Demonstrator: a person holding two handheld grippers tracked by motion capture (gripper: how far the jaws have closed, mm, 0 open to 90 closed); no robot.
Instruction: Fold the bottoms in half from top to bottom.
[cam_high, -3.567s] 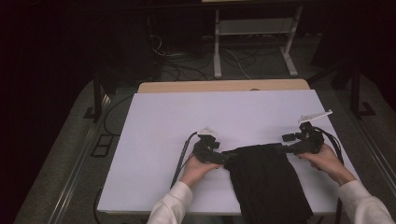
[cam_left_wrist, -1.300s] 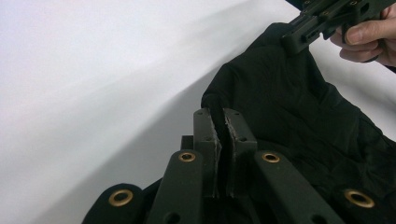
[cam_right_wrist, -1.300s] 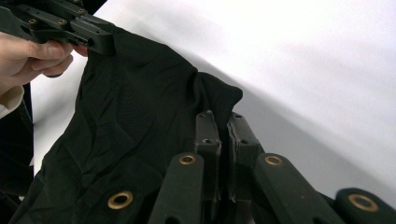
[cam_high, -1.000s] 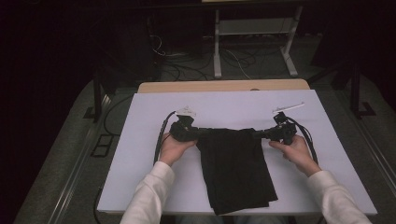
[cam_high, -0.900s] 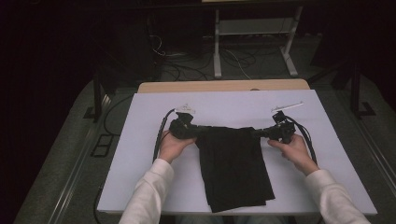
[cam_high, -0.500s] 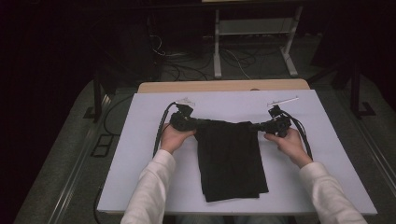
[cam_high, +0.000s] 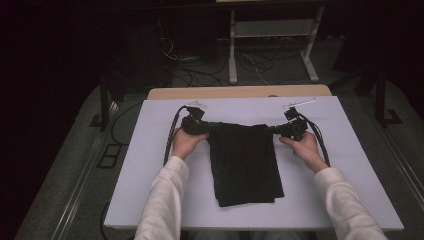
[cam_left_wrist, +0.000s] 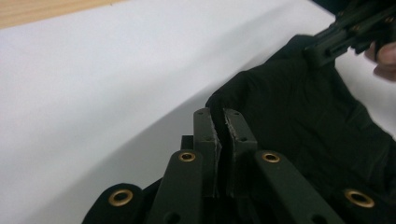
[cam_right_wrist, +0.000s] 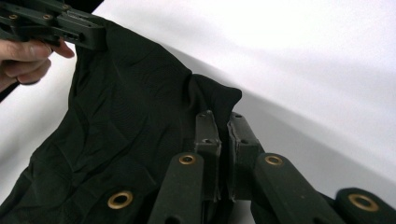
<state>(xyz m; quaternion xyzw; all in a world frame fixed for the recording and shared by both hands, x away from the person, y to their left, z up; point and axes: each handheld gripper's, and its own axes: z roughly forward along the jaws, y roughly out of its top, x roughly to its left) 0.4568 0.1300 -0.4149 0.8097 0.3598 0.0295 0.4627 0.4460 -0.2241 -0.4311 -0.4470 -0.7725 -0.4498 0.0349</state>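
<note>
The room around the work is dark, its far side holding a white metal stand (cam_high: 270, 45) on splayed legs with loose cables (cam_high: 200, 60) strewn over the grey floor (cam_high: 75, 165). In the middle stands the table (cam_high: 165, 115), covered by a white sheet, with a strip of bare wood (cam_high: 240, 92) showing along its far edge. On the sheet lies a black cloth (cam_high: 245, 165), folded into a tall oblong: its lower part rests flat toward the person's side, while its far edge is stretched between the two grippers and sags a little in the middle. Both forearms in white sleeves come in from the near edge and spread outward, each hand wrapped around a gripper body, the jaws turned inward toward each other. The left gripper (cam_high: 206, 126) is clamped on the cloth's far left corner, the right gripper (cam_high: 272, 130) on its far right corner. In the left gripper view the jaws stand almost together with the black fabric pinched between the pads; the right gripper view shows the same on the other corner. A black cable (cam_high: 170, 140) loops back from each gripper along the wrist. From above, the jaw tips blend into the dark cloth and are hard to separate from it, and the folds within the cloth cannot be counted.
</note>
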